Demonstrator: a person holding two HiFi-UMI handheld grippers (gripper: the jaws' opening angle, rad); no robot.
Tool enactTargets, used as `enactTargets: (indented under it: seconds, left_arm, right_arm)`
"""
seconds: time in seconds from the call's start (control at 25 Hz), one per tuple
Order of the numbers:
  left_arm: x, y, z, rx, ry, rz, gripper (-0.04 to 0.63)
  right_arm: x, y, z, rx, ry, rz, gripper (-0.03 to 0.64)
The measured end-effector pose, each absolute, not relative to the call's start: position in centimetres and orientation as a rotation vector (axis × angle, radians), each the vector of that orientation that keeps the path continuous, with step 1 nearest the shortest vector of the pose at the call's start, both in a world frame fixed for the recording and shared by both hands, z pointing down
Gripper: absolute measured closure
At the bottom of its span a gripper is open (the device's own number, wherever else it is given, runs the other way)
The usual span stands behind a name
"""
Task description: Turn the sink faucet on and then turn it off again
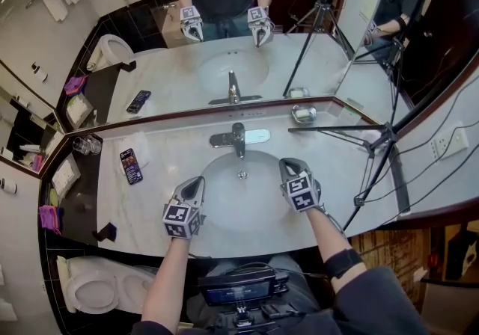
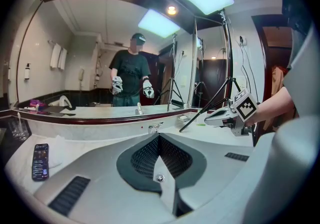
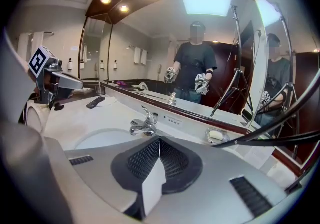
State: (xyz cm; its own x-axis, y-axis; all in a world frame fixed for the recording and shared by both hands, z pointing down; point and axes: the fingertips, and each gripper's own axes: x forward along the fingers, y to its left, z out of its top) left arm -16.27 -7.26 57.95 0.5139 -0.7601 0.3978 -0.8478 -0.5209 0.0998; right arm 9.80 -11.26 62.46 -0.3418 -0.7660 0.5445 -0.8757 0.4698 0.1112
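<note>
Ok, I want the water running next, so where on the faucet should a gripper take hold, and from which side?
Probably the single lever on top of the faucet, near its raised tip. It stands clear above the spout, with the mirror close behind, so come from the basin side.

The left gripper [image 1: 196,181] is held to the near left of the faucet [image 1: 237,137], jaws pressed together with nothing between them. The right gripper [image 1: 289,167] is held to the faucet's near right, likewise closed and empty. Both are pointed toward the faucet, tilted downward and kept apart from it.
</note>
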Motion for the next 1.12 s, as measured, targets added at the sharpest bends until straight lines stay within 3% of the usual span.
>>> enactTargets:
  seconds: [0.68,1.12]
  left_arm:
    - [-16.9,-8.7,57.5,2.465,-1.407,0.47,0.595]
    - [-18.3,-8.7,58.2,2.423,-1.445,0.47,0.595]
  right_arm:
    - [-0.5,-20.4,64.3,0.838,-2.01,-0.448,0.416]
    - [-4.3,-23.6,67.8,0.578,-1.858,-0.69,0.421]
